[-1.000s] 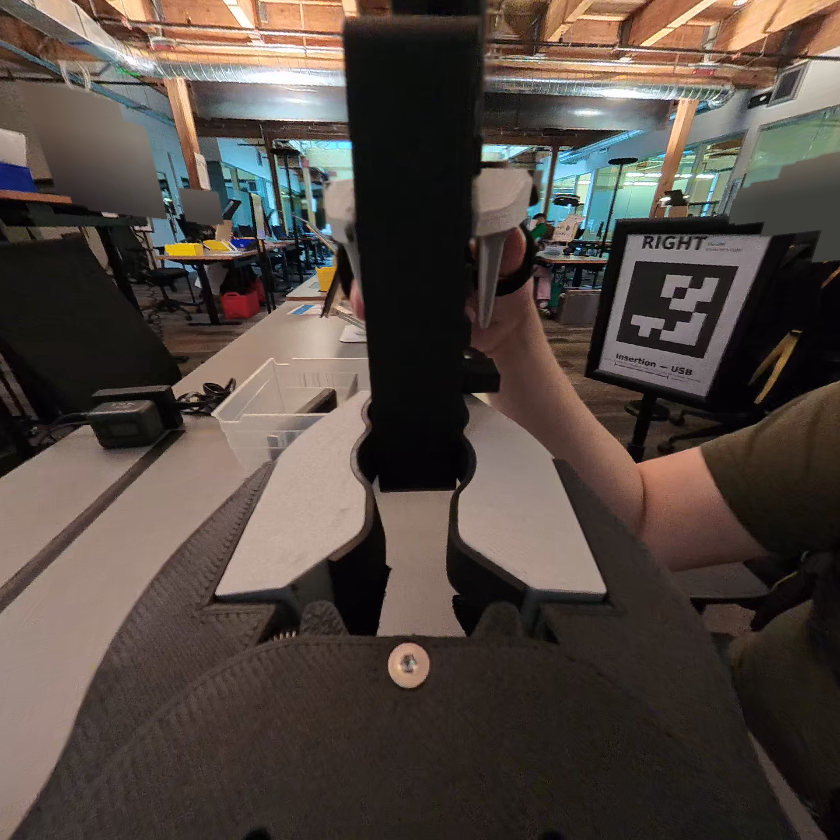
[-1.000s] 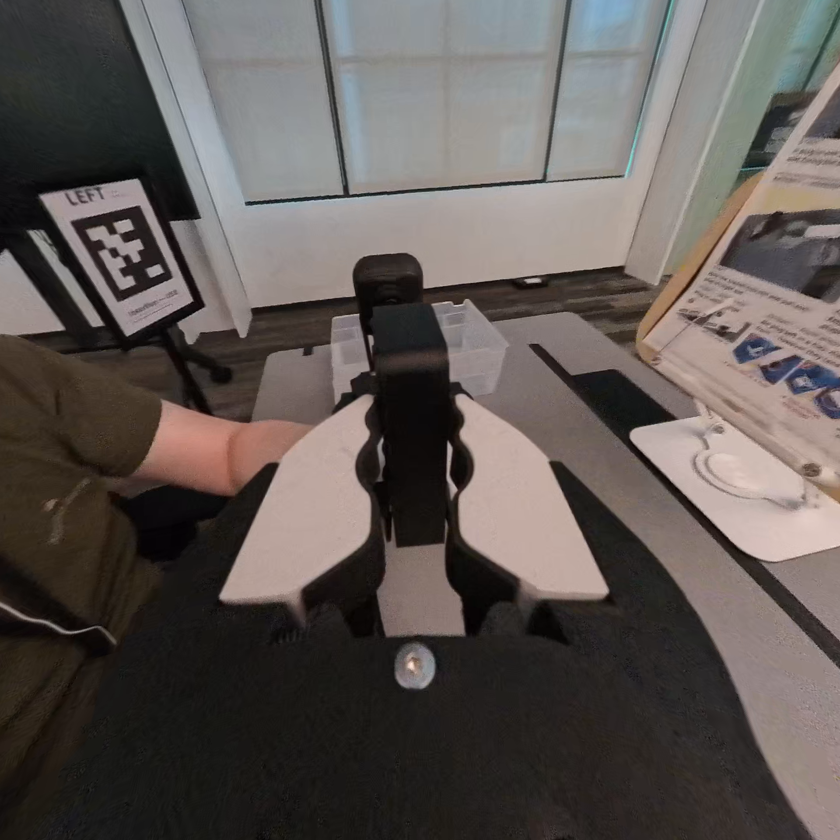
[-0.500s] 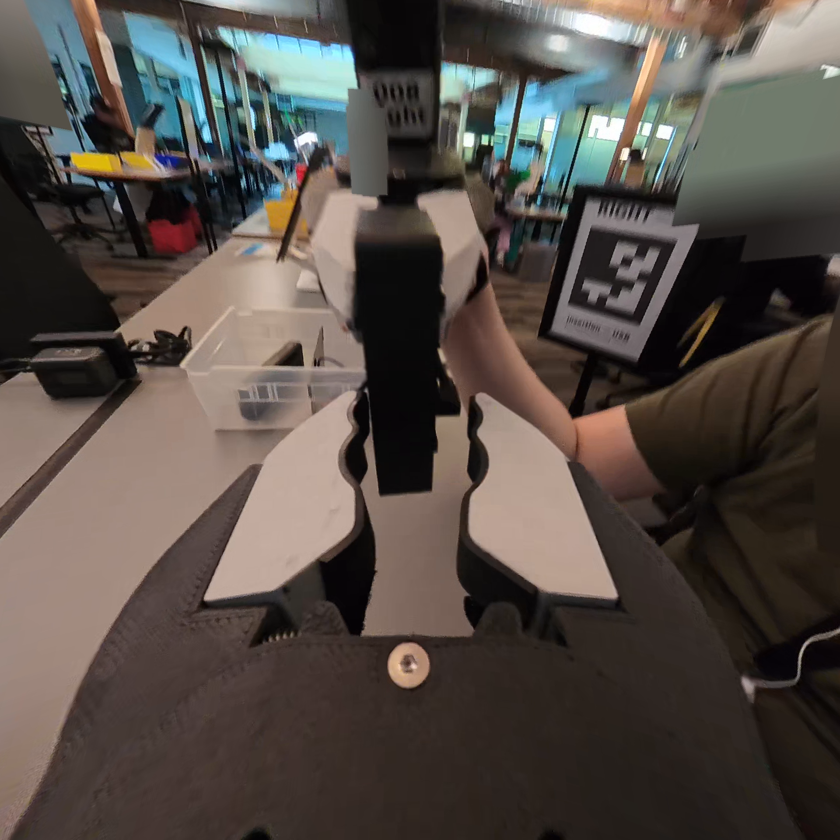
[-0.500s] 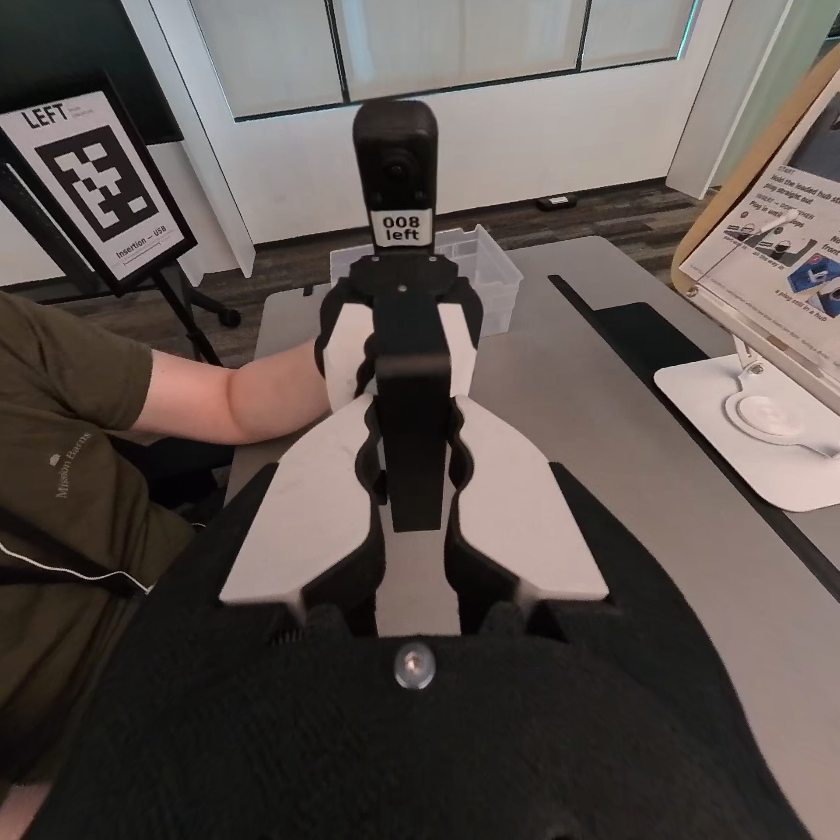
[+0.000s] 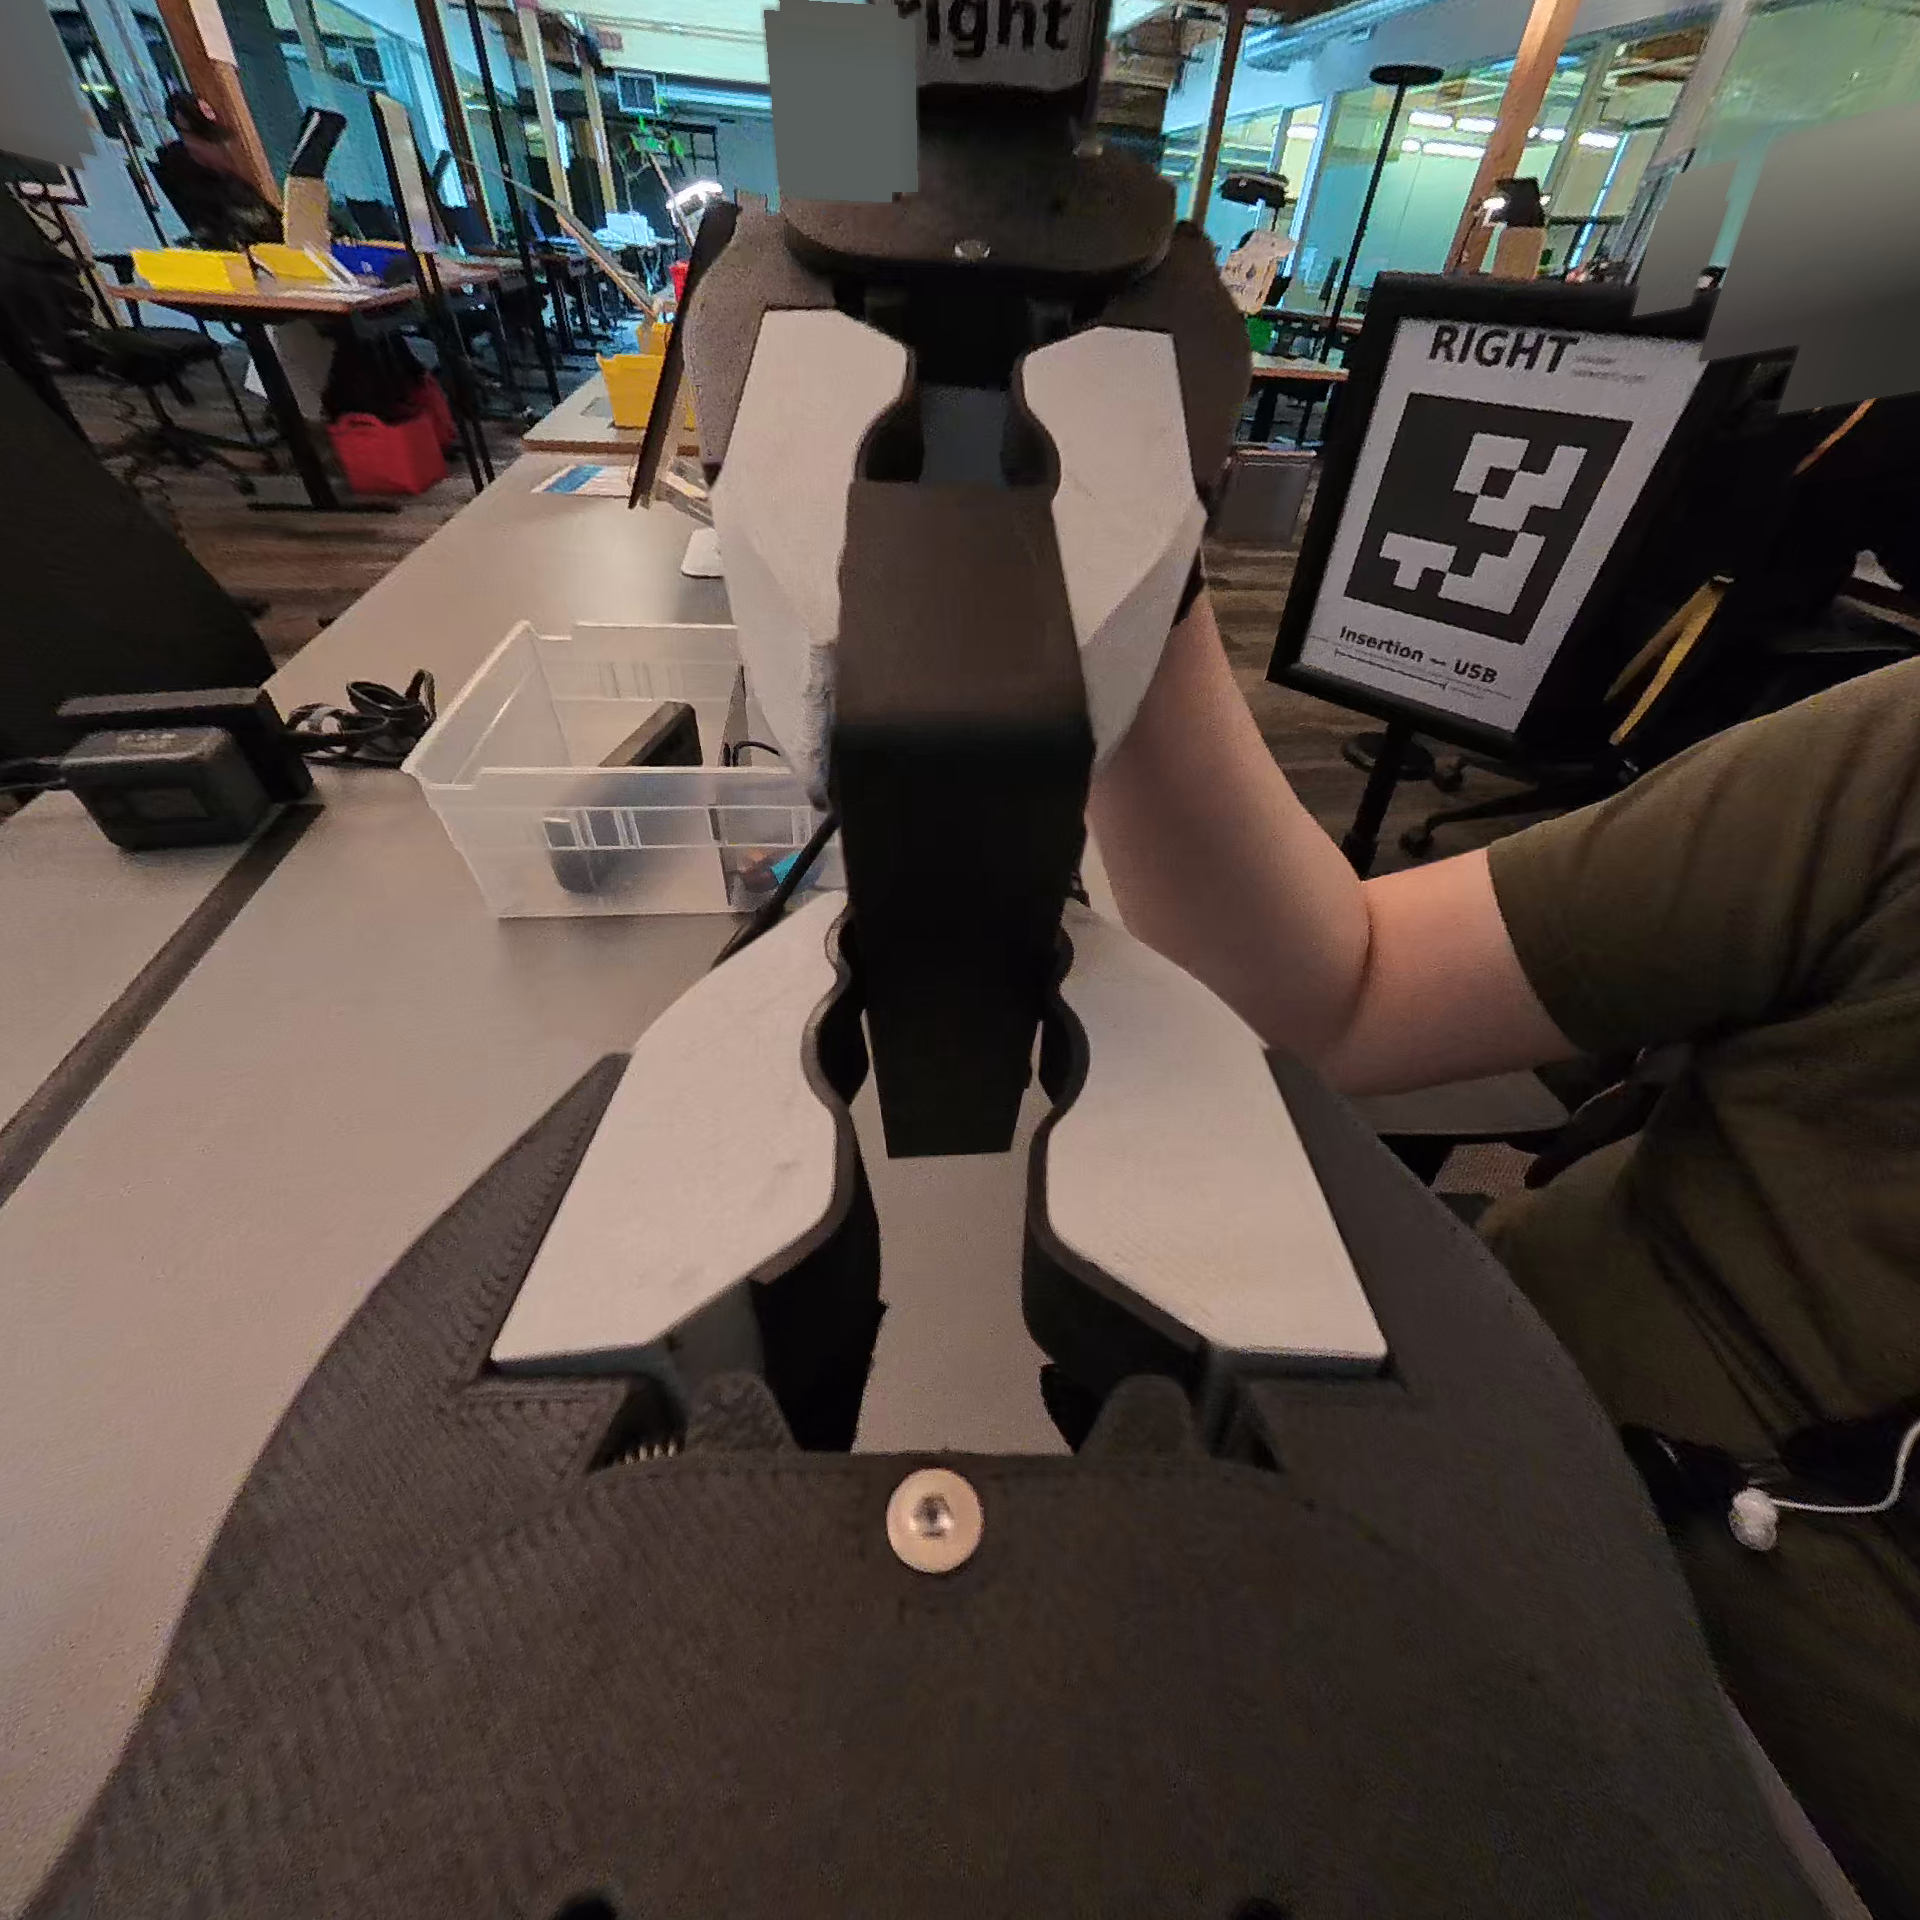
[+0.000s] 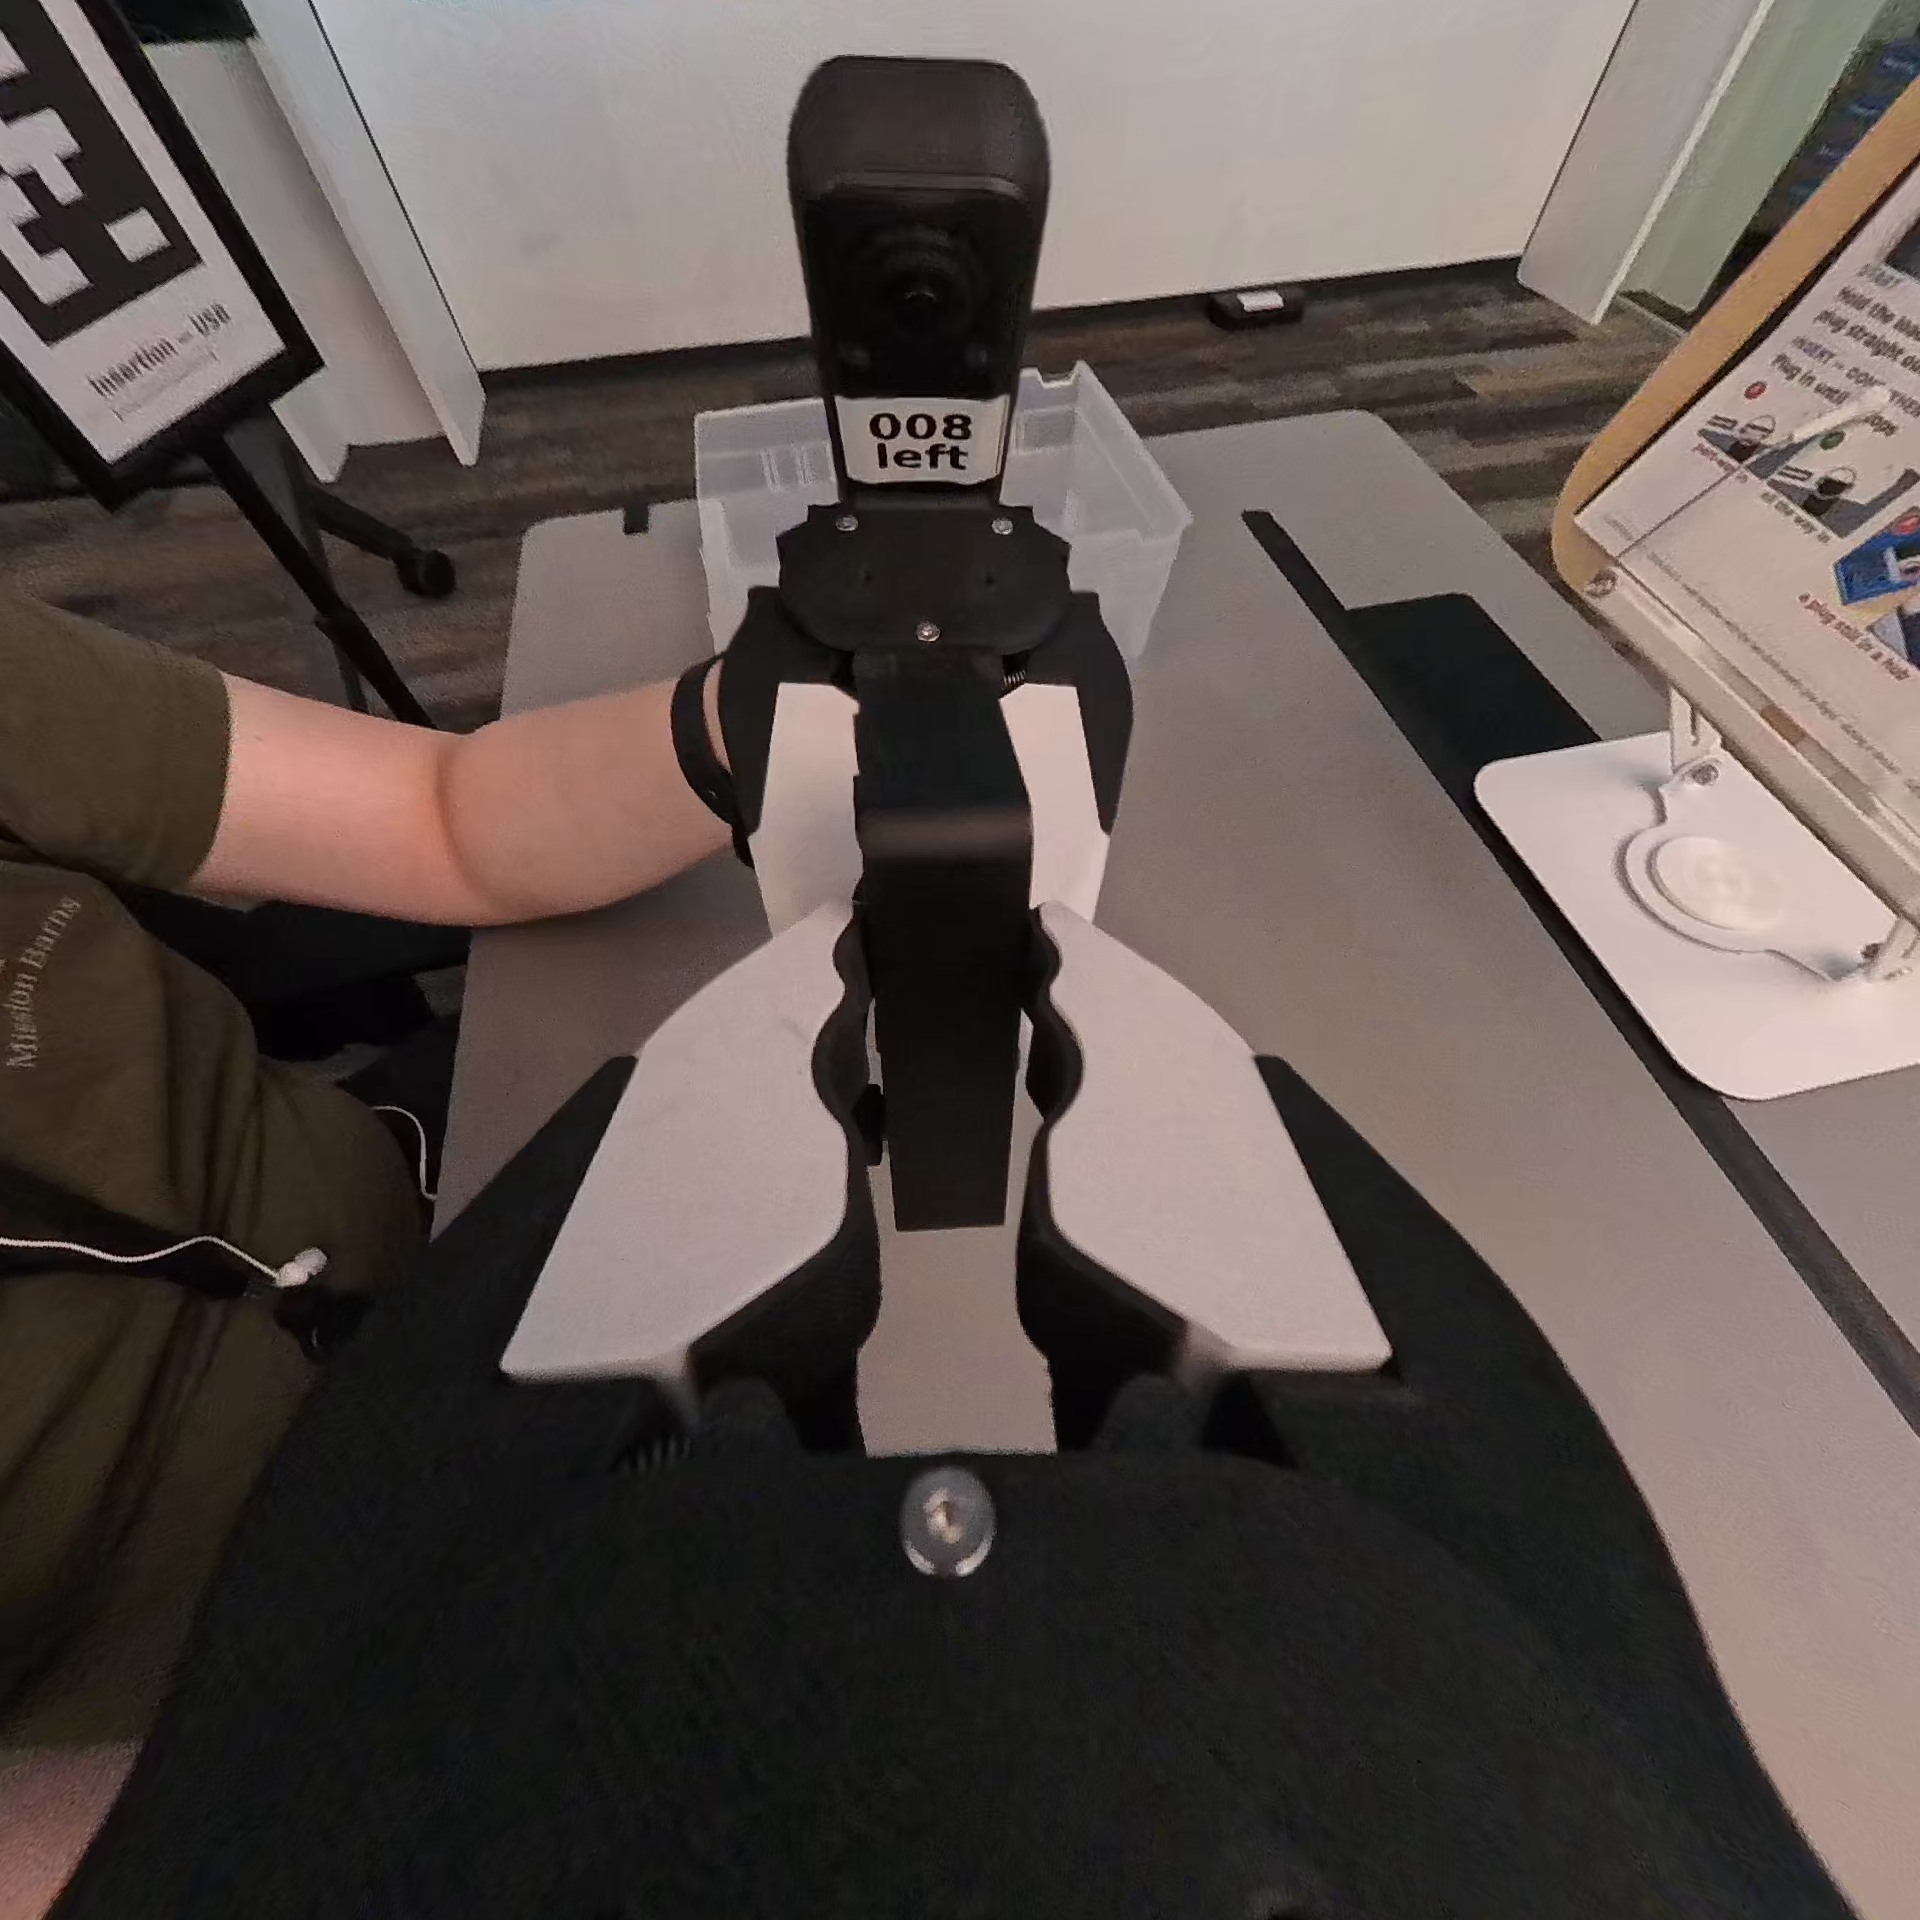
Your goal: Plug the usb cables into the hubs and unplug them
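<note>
1. Left claw [image 5: 951, 997] is pressed in on the near end of a black bar [image 5: 956, 831]. Its two pale fingers [image 5: 717, 1132] hug the bar's sides just in front of the clear bin [image 5: 582, 894].
2. Right claw [image 6: 940, 987] pinches the same bar from the opposite end, and its pale fingers [image 6: 727, 1122] sit tight against the bar. The two claws face each other nose to nose over the grey table [image 5: 312, 1091], on the near side of the bin.
3. Inside the bin lie the task's things. A dark blocky piece [image 5: 577, 857] rests against the front wall and a flat black piece [image 5: 660, 738] leans farther back. The frosted wall blurs them, so I cannot tell hub from plug.
4. A thin black cable [image 5: 777, 909] comes out at the bin's front right corner and runs down toward the bar.
5. Left of the bin, a small black box [image 5: 166, 795] sits on the table with a coiled cord [image 5: 364, 712] between it and the bin.
6. Right of the bin, beyond the table edge, a framed marker sign [image 5: 1475, 520] stands on a black post.
7. A person's bare forearm [image 5: 1226, 894] reaches in from the right, ending behind the right claw, beside the bin.
8. In the right wrist view a white stand [image 6: 1704, 935] holding an instruction board sits on the table, well to the right of the bin.
</note>
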Tool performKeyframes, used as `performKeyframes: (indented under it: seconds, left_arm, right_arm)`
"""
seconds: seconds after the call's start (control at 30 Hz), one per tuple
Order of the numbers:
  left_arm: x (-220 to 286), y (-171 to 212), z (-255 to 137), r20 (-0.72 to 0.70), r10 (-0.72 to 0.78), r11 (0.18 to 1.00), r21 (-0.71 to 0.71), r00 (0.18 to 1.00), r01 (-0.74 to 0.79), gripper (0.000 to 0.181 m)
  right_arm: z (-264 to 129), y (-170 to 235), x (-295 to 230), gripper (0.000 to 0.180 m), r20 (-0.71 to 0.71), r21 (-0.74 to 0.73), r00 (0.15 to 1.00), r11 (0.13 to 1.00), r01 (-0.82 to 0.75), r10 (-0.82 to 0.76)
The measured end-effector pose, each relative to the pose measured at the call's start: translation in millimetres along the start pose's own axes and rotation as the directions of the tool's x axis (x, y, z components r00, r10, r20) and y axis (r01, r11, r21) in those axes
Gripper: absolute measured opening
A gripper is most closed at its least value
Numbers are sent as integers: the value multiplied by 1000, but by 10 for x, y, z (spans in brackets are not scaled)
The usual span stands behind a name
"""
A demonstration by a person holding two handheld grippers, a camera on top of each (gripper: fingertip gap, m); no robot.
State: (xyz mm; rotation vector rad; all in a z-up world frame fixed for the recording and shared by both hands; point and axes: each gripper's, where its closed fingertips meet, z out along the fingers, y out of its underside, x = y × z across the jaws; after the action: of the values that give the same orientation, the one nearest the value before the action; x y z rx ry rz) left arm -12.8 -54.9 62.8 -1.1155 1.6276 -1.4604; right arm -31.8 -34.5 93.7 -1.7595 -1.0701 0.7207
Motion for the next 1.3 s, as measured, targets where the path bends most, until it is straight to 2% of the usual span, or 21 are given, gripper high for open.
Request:
performKeyframes:
  seconds: [0.17,0.27,0.37,0.47,0.53,0.6,0.67,0.73,0.8,0.9,1.0,1.07,1.17,1.3]
  left_arm:
    - [-28,25,46,31,22,1000,-15,999,-22,27]
    - [-86,-131,34,89,19,996,82,996,-26,26]
    - [-190,-218,-17,126,-29,983,183,992,5,26]
    - [-363,-309,-185,184,-103,954,297,978,44,26]
    - [-481,-418,-400,255,-130,923,384,958,23,26]
    - [-617,-520,-693,420,-123,901,428,899,-76,25]
    - [-684,-612,-998,601,-72,885,406,796,-227,25]
    - [-671,-700,-1230,714,-40,861,380,699,-339,25]
    - [-621,-765,-1344,752,-29,833,383,659,-400,25]
    - [-606,-778,-1412,798,-2,818,348,602,-459,25]
    - [-617,-765,-1438,820,14,810,326,572,-488,26]
    - [-613,-766,-1437,826,24,803,319,563,-504,26]
    - [-598,-771,-1409,839,54,795,292,542,-531,26]
    - [-571,-778,-1384,865,109,787,226,490,-574,26]
  right_arm:
    - [-17,56,8,27,-8,-31,1000,999,8,-8]
    - [-75,-91,60,29,-65,53,996,997,61,-58]
    - [-294,-424,198,39,-328,173,930,957,234,-168]
    - [-731,-779,157,39,-627,225,750,873,432,-209]
    - [-927,-943,-25,27,-717,277,668,797,537,-200]
    - [-940,-1007,-85,22,-734,338,667,780,526,-132]
    - [-741,-963,-15,22,-710,365,699,803,470,-87]
    - [-440,-888,130,23,-635,429,773,832,352,0]
    - [-137,-860,243,23,-494,540,862,818,198,117]
    - [251,-843,364,25,-265,628,925,777,-48,271]
    - [467,-839,416,25,-126,657,920,726,-203,371]
    - [547,-819,422,23,-91,665,915,708,-239,394]
    - [537,-840,467,15,-41,719,894,635,-283,445]
    - [618,-834,470,12,23,714,881,609,-345,472]
